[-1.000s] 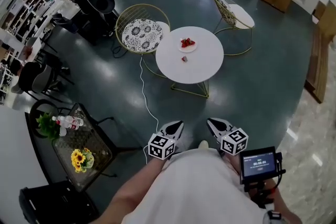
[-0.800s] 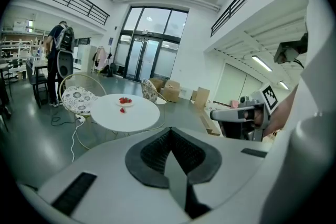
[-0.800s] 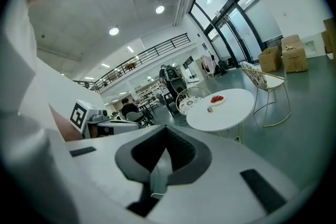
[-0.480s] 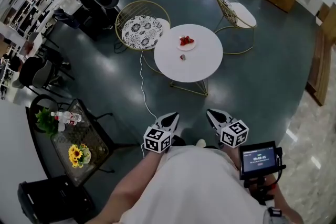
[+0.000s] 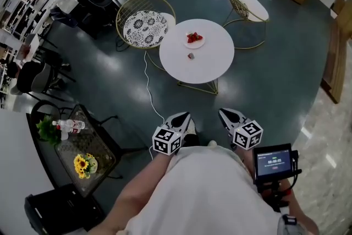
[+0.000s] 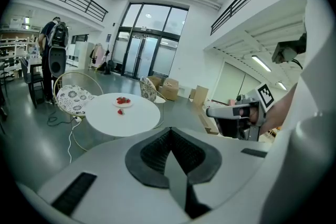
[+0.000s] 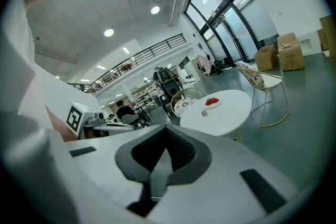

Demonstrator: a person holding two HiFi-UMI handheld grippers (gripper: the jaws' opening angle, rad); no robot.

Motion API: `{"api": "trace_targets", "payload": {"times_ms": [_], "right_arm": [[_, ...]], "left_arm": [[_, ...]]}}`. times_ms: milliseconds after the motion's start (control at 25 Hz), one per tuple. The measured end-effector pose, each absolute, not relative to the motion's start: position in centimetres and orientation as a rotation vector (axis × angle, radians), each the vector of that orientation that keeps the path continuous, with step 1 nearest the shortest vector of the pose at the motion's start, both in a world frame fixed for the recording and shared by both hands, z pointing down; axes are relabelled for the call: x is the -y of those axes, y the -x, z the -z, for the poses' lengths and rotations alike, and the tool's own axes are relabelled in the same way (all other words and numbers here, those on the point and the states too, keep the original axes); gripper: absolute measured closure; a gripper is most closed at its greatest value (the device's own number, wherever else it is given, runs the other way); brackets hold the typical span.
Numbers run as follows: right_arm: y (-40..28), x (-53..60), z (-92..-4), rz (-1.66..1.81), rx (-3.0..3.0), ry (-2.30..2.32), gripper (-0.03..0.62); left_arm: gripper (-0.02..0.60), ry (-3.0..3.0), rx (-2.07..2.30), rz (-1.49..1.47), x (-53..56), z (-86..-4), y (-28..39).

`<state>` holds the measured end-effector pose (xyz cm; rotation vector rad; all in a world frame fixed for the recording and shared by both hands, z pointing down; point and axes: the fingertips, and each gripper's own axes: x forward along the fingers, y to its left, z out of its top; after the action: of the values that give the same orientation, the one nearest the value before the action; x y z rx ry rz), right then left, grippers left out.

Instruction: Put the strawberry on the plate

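Red single strawberry (image 5: pixel 190 55): loose on white table (image 5: pixel 209 66), near plate (image 5: pixel 201 42). Likely light, soft, easily bruised; best taken gently across the widest part. Fingers (image 6: pixel 149 157) of left gripper (image 5: pixel 184 116) and right gripper (image 5: pixel 224 114) closed, empty, well apart from table.

A round white table (image 5: pixel 206 60) stood on thin gold legs on the dark, glossy floor (image 5: pixel 264 85). On its top lay a small white plate (image 5: pixel 199 43) of red strawberries (image 5: pixel 193 37). A single strawberry (image 5: pixel 190 55) lay on the bare top beside the plate, on its near side and not touching it.
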<state>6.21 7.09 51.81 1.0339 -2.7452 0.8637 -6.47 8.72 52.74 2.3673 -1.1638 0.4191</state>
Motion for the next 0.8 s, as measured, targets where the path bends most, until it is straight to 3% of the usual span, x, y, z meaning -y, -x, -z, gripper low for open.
{"api": "trace_targets", "payload": {"times_ms": [240,800], "right_arm": [[-4.2,-2.7,-54.3,-0.882,2.714,-1.036,0.588],[-2.5,1.7,-49.5,-0.841,2.671,-1.127,0.588]], "left_arm": [[0.575,-2.342,1.149,-0.421,-4.0,-55.4,8.8],[0.575,-2.402,1.073,-0.427,0.7,-51.2,10.7]]}}
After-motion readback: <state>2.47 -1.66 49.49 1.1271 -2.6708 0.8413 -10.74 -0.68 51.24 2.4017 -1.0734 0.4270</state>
